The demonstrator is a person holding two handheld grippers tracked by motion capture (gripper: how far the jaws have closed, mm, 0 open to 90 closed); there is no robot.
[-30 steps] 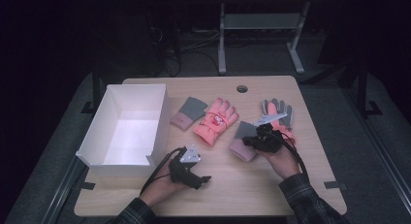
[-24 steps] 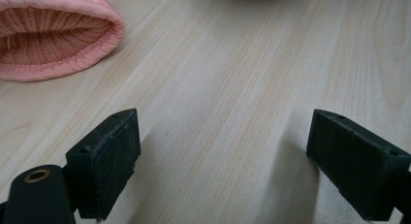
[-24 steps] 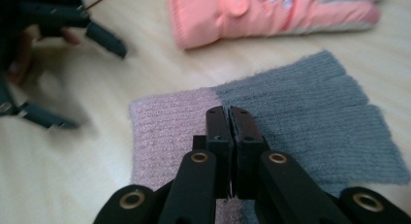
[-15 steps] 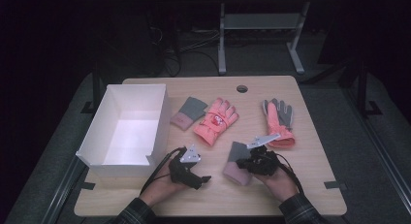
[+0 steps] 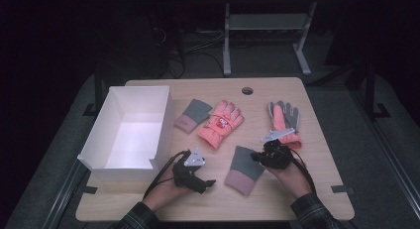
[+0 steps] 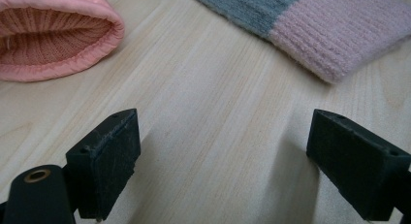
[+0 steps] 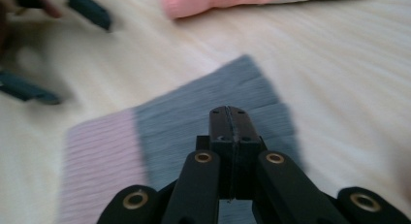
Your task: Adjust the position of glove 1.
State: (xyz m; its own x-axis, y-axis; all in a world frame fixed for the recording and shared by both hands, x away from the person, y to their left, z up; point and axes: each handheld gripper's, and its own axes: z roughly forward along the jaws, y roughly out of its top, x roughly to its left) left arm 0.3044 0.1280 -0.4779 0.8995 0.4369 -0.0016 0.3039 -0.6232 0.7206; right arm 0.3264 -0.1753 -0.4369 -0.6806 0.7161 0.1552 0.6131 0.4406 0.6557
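A grey mitten with a pink cuff (image 5: 243, 170) lies flat near the table's front. My right gripper (image 5: 257, 157) is shut, its tips (image 7: 229, 112) over the mitten's grey end (image 7: 194, 107), and I see no fabric between the jaws. My left gripper (image 5: 205, 178) rests on the wood to the mitten's left and is open (image 6: 218, 156), with bare table between its jaws. Ahead of it lie the mitten's pink cuff (image 6: 339, 35) and the cuff of a pink padded glove (image 6: 53, 35).
An open white box (image 5: 163, 125) stands at the left. A second grey-and-pink mitten (image 5: 193, 115), the pink padded glove (image 5: 221, 122) and a grey-and-pink fingered glove (image 5: 285, 117) lie across the middle. The tabletop (image 5: 317, 189) has a round cable hole (image 5: 247, 90) at the back.
My right gripper drew back from the fingered glove toward the front edge, and the near mitten shifted forward and slightly left with it. The left gripper stayed put.
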